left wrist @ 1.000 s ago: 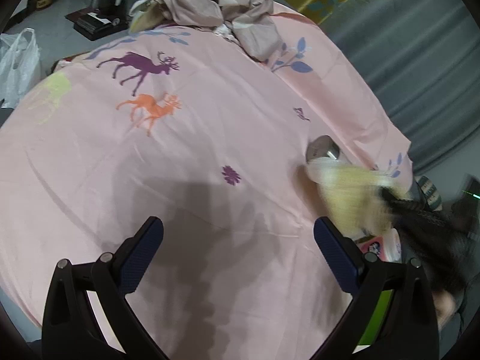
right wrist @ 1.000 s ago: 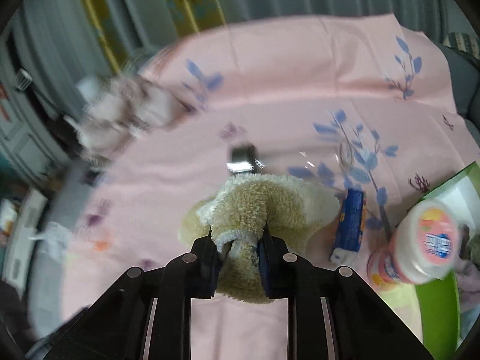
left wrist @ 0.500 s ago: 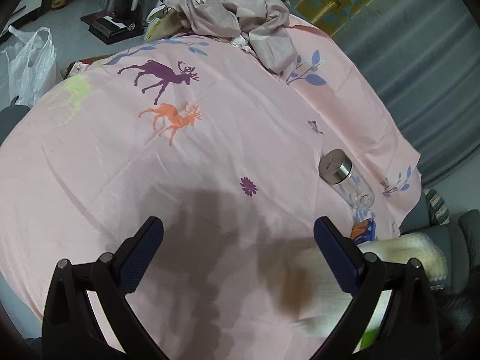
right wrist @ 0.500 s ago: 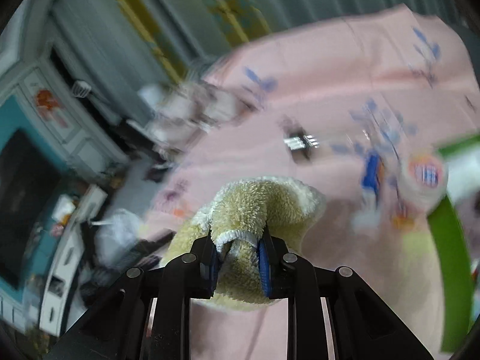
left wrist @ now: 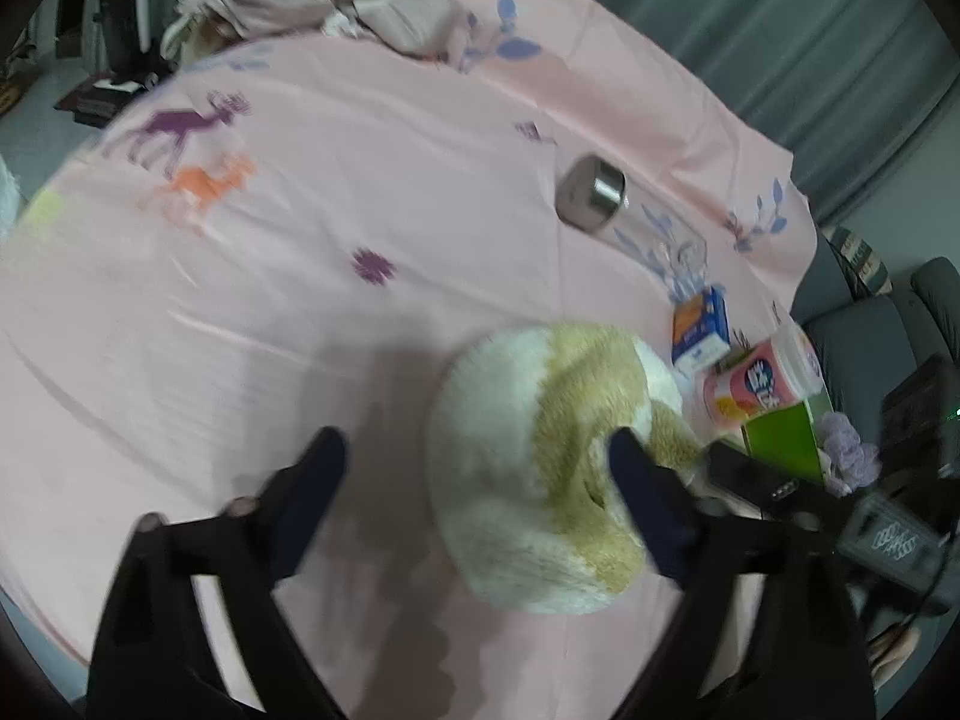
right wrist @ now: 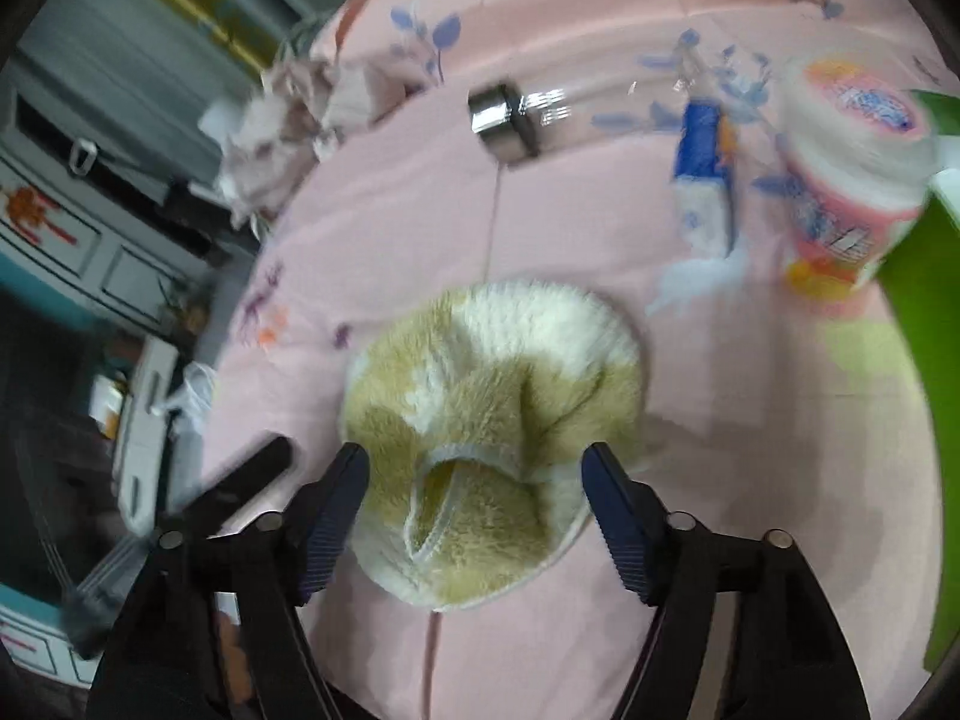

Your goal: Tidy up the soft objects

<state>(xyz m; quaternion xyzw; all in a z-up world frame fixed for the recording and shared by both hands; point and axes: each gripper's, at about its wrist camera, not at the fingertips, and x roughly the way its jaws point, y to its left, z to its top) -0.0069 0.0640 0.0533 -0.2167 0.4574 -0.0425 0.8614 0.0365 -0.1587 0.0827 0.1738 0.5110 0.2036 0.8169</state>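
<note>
Plush hat (right wrist: pixel 498 420) on pink sheet (left wrist: pixel 300 312); right gripper (right wrist: pixel 474 510) just opened, released.
Left gripper (left wrist: pixel 474 480) narrowing, ungripped; right view shows hat's opening. Bottle (left wrist: pixel 591 192), tub (right wrist: pixel 852 138) beyond.

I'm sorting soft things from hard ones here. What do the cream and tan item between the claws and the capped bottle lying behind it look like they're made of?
The cream and tan item looks like plush fleece: shaggy, matte pile with a stitched hem at its opening, slumped on the pink sheet. The bottle looks hard: a shiny, brushed metal-looking cap and a clear body, glass or plastic, I can't tell which.
</note>
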